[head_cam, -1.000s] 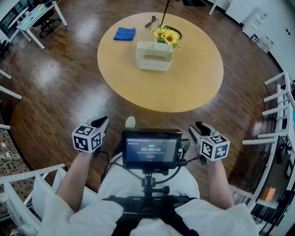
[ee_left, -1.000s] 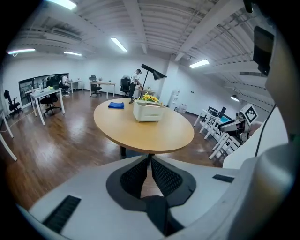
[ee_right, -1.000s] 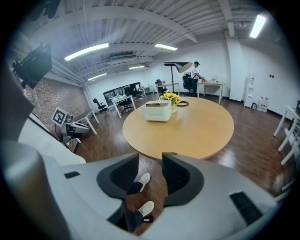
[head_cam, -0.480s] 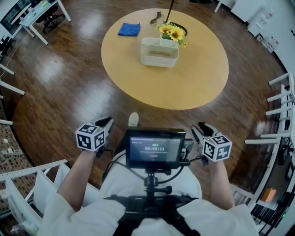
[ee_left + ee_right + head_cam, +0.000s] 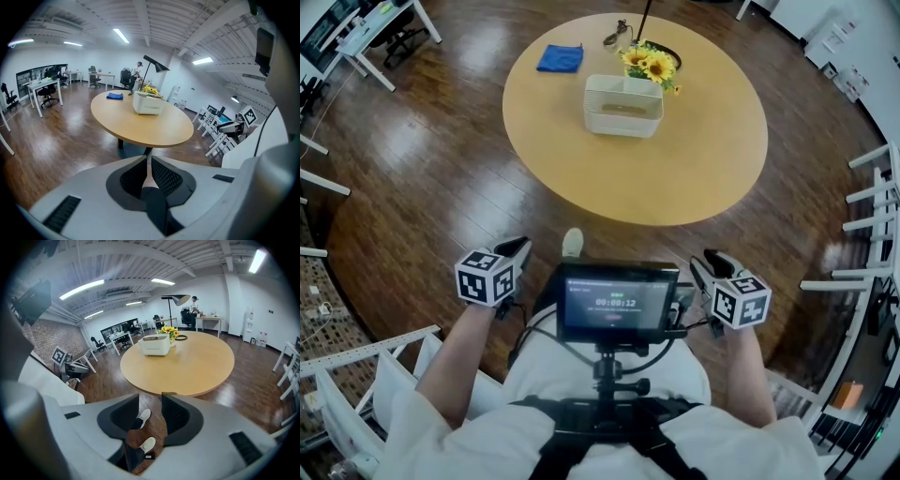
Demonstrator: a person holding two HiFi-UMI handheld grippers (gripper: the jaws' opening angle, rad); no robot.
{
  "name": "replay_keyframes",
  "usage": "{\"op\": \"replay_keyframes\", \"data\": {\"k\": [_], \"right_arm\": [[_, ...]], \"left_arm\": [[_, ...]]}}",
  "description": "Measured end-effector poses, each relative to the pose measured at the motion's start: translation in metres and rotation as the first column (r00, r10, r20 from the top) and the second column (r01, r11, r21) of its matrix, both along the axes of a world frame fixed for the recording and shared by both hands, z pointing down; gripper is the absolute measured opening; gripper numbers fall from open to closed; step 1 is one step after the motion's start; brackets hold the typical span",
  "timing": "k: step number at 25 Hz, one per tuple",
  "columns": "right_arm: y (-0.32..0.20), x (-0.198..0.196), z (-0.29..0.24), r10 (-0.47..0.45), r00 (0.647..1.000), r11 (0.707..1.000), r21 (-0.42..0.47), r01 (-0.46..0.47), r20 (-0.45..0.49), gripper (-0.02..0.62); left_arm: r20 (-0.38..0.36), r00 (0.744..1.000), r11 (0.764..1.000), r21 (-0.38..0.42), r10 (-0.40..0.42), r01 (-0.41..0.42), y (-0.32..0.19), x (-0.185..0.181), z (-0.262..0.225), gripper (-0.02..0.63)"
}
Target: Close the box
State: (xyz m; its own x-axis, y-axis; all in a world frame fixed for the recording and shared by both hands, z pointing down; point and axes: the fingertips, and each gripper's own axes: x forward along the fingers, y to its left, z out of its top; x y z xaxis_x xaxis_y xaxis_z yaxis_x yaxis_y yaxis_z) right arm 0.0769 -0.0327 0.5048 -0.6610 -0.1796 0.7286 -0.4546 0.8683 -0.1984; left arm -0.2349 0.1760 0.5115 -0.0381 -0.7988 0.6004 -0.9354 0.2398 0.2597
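Observation:
The white box point(image 5: 623, 105) stands open-topped on the far part of the round wooden table point(image 5: 694, 169), well ahead of both grippers. The left gripper view shows the box point(image 5: 149, 103) in the distance, as does the right gripper view, the box point(image 5: 154, 344) sitting beside the flowers. My left gripper point(image 5: 517, 246) is held low near my waist, its jaws drawn together with only a thin slit, holding nothing. My right gripper point(image 5: 712, 255) is level with it on the other side, its jaws apart and empty, with my shoes showing through the gap.
Sunflowers point(image 5: 649, 66), a blue cloth point(image 5: 560, 58) and a black lamp's base point(image 5: 619, 39) share the table behind the box. A screen point(image 5: 617, 300) is mounted on my chest rig. White chairs point(image 5: 872, 225) stand at the right, desks point(image 5: 366, 37) at the far left. A person point(image 5: 137, 70) stands far off.
The table and box have shifted slightly up and right in the head view. Both grippers stay almost still near my waist, the left one a touch further right.

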Motion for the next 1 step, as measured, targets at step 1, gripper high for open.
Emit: {"op": "replay_keyframes", "data": {"k": [1], "right_arm": [[-0.0007,-0.0006,-0.0005,0.0,1.0,1.0,0.002,0.0,0.0,0.16]], "left_arm": [[0.001,1.0,1.0,0.001,0.001,-0.001,-0.0006,-0.0004,-0.0007,0.034]]}}
